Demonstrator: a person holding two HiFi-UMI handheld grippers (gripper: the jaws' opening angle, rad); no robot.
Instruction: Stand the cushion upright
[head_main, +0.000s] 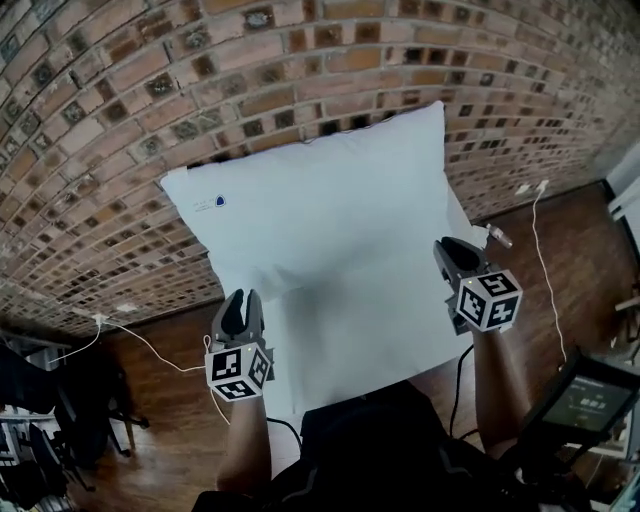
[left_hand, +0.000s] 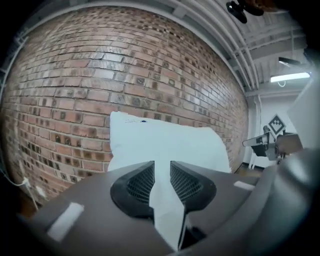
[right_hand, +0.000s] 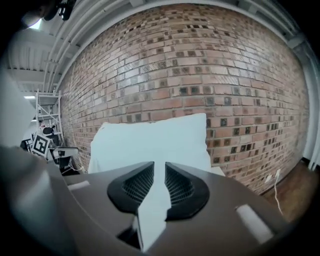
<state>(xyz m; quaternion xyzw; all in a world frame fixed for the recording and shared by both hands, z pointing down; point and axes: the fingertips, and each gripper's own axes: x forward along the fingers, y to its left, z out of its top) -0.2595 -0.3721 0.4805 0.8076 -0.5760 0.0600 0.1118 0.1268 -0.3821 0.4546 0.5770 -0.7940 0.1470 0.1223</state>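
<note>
A large white cushion (head_main: 330, 190) stands upright, leaning against the brick wall (head_main: 200, 80), with a small blue label (head_main: 219, 201) near its top left corner. Its lower edge rests on a white padded surface (head_main: 340, 340). My left gripper (head_main: 240, 300) hangs at that surface's left front edge, apart from the cushion. My right gripper (head_main: 450, 250) is near the cushion's lower right corner, not touching it. In the gripper views the cushion (left_hand: 165, 142) (right_hand: 150, 137) stands ahead of the left gripper (left_hand: 161, 167) and the right gripper (right_hand: 160, 167). Both show a narrow gap with nothing between the jaws.
Wooden floor (head_main: 160, 390) lies on both sides of the white surface. A white cable (head_main: 545, 250) runs down the right side; another (head_main: 140, 340) crosses the floor at left. A dark screen device (head_main: 590, 400) sits at lower right. Dark furniture (head_main: 40, 420) is at far left.
</note>
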